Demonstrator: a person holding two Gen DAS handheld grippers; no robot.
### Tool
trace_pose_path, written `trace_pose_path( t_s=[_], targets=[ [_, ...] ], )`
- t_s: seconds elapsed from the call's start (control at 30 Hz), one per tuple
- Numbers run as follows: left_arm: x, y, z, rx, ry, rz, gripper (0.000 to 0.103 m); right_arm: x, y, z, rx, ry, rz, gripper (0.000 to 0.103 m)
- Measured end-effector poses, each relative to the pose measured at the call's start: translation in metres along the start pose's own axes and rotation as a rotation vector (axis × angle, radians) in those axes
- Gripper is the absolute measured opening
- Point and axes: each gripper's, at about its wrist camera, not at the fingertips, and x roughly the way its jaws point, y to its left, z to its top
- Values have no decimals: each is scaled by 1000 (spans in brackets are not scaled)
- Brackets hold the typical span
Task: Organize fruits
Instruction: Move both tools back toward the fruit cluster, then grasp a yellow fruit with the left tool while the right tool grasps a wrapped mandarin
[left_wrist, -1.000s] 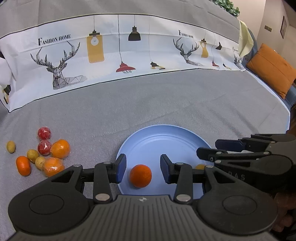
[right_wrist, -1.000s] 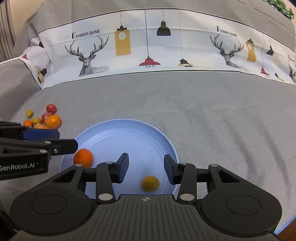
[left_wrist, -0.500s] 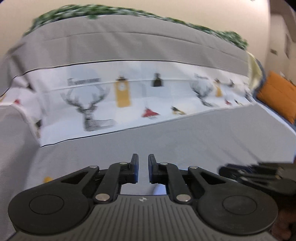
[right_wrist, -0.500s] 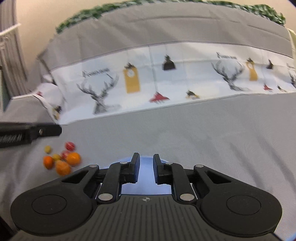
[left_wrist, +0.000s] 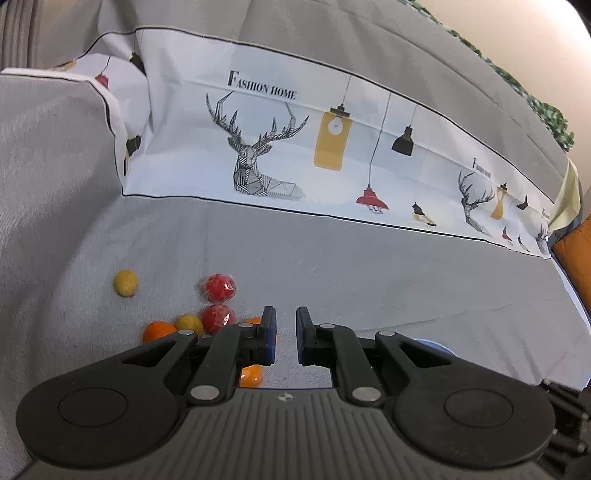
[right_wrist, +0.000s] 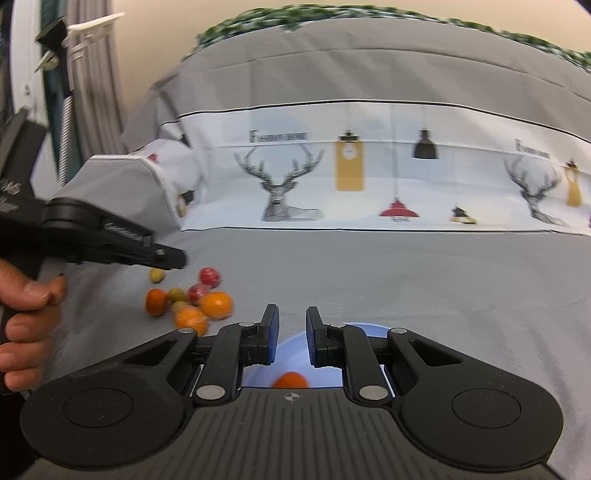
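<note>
In the left wrist view my left gripper (left_wrist: 285, 336) is shut with nothing between its pads, just above and to the right of a loose fruit pile (left_wrist: 207, 317): two red fruits, small yellow ones and oranges, one orange (left_wrist: 251, 374) partly hidden under the left finger. A lone yellow fruit (left_wrist: 125, 282) lies apart at the left. My right gripper (right_wrist: 291, 339) is also shut and empty, held over the blue plate (right_wrist: 290, 354), where an orange (right_wrist: 290, 380) rests. The same fruit pile (right_wrist: 195, 299) shows left of the plate, below the left gripper (right_wrist: 162, 256).
Everything lies on grey cloth (left_wrist: 369, 266) over a sofa seat. A white printed band with deer and lamps (left_wrist: 266, 158) covers the backrest. An orange cushion (left_wrist: 576, 254) sits at the far right. A hand (right_wrist: 26, 306) holds the left gripper. A sliver of the plate rim (left_wrist: 430, 343) shows.
Both grippers have shut empty and lifted back from the plate, leaving an orange and a small yellow fruit on it. The left gripper swung left, over the fruit pile.
</note>
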Motion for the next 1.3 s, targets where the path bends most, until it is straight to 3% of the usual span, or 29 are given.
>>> trace_pose_path(
  t_s=[0.17, 0.47, 0.63, 0.77, 0.93, 1.13, 1.3],
  targets=[
    [-1, 15, 2, -67, -9, 11, 11, 15, 23, 2, -54, 8, 55, 17],
    [-4, 70, 8, -312, -18, 91, 11, 44, 57, 9, -107, 11, 155, 17],
    [5, 81, 9, -346, 2, 125, 11, 63, 72, 11, -145, 23, 187, 17],
    [18, 81, 7, -327, 41, 131, 11, 85, 82, 12, -184, 61, 182, 21],
    [35, 77, 12, -250, 54, 150, 13, 110, 89, 10, -211, 95, 146, 44],
    [60, 68, 14, -142, 83, 134, 13, 134, 93, 5, -220, 158, 160, 45],
    [77, 57, 8, -8, 118, 173, 13, 149, 96, 1, -247, 179, 137, 46]
  ],
)
